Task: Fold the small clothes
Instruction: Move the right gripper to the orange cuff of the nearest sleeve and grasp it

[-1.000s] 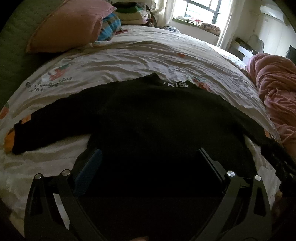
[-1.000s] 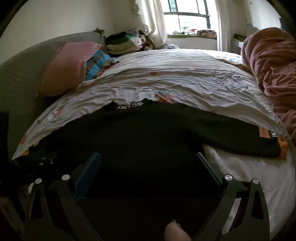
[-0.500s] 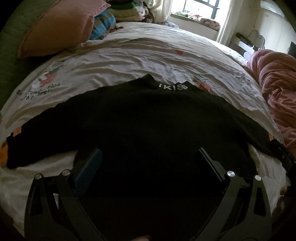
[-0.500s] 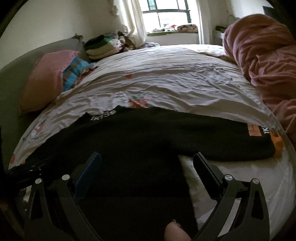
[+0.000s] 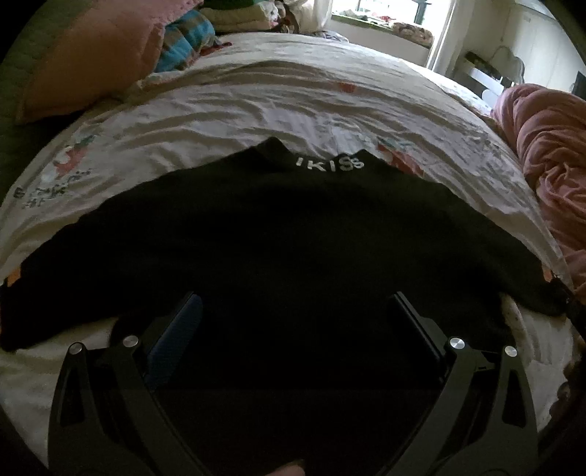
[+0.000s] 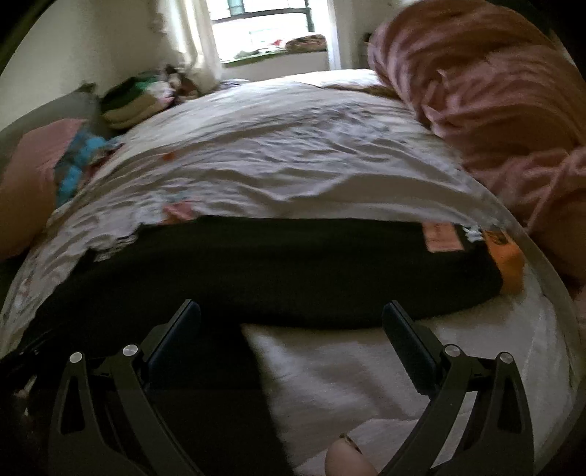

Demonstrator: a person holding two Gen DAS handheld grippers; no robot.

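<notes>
A black long-sleeved top (image 5: 293, 234) lies flat on the bed, collar with white lettering (image 5: 329, 164) pointing away, both sleeves spread sideways. My left gripper (image 5: 293, 318) hovers open over the middle of its body, nothing between the fingers. In the right wrist view the same top (image 6: 256, 267) shows its right sleeve, which ends in an orange cuff (image 6: 507, 260). My right gripper (image 6: 291, 322) is open above the sleeve's near edge and the white blanket beside the body. This view is blurred by motion.
A wrinkled white printed sheet (image 5: 274, 102) covers the bed. A pink pillow (image 5: 91, 62) and folded clothes (image 5: 238, 18) sit at the far left, a bunched pink quilt (image 6: 494, 110) lies along the right side. A window (image 6: 267, 22) is behind.
The right gripper has swung rightward from over the top's body to the right sleeve and armpit area. The left gripper has edged forward and left over the body. Both stayed open.
</notes>
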